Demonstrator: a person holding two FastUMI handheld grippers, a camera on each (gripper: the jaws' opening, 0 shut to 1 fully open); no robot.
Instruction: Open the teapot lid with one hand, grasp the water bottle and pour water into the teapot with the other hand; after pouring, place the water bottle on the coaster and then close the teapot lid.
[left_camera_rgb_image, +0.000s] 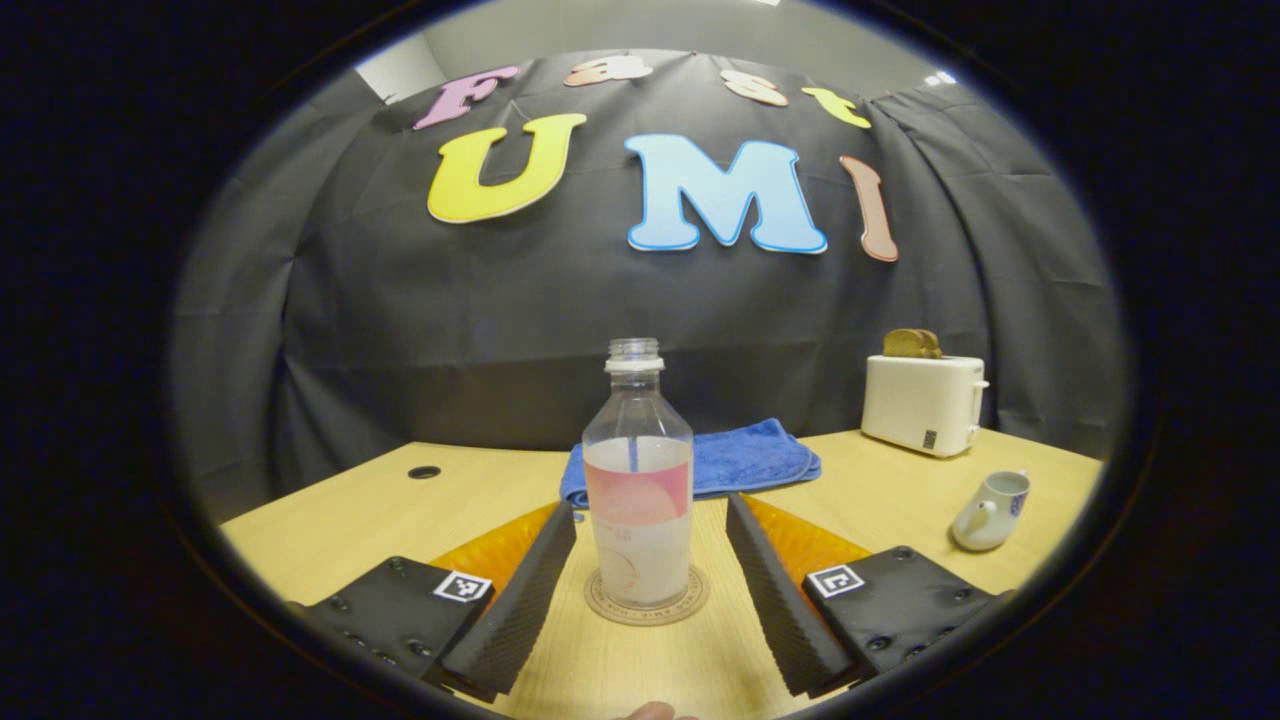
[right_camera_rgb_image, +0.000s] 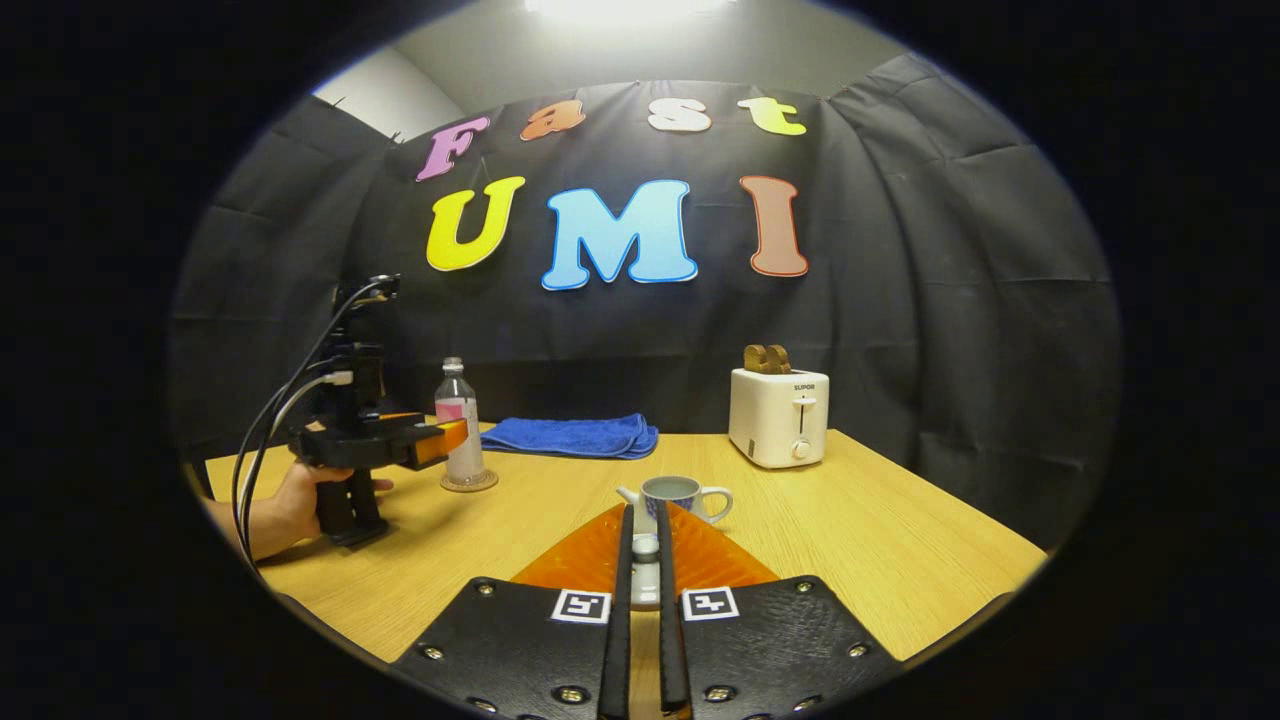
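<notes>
**Bottle on the coaster, lid off the teapot**

The water bottle (left_camera_rgb_image: 638, 480) stood upright on the round coaster (left_camera_rgb_image: 646, 598), uncapped and partly full. The left gripper (left_camera_rgb_image: 648, 585) was spread wide on either side of it, neither finger touching the plastic, so it had hold of nothing. Judging from that, pouring looked finished and the bottle set down; the lid was the step left.

The right gripper (right_camera_rgb_image: 641, 600) was pinched nearly closed on a small pale piece with a knob, most likely the teapot lid (right_camera_rgb_image: 645, 572) (the narrow slot between the fingers made it hard to be sure). The teapot (right_camera_rgb_image: 676, 498) sat on the wooden table (right_camera_rgb_image: 900, 560) just ahead of it, mouth open, with liquid apparently inside.

On handling: the lid is probably ceramic, small, hard and slick, so it could chip or slip; the knob is the sensible place to hold it, lowered level onto the rim. The bottle is thin, soft plastic that dents under pressure and is open at the top; the middle of its body is the place to grip.

The left gripper view gave the close look at the bottle on its coaster and the gaps beside it. The right gripper view showed the left gripper from the side, with the hand (right_camera_rgb_image: 290, 505) holding it, and the teapot's open mouth. A toaster (right_camera_rgb_image: 778, 415) and blue towel (right_camera_rgb_image: 572, 436) stood further back.
</notes>
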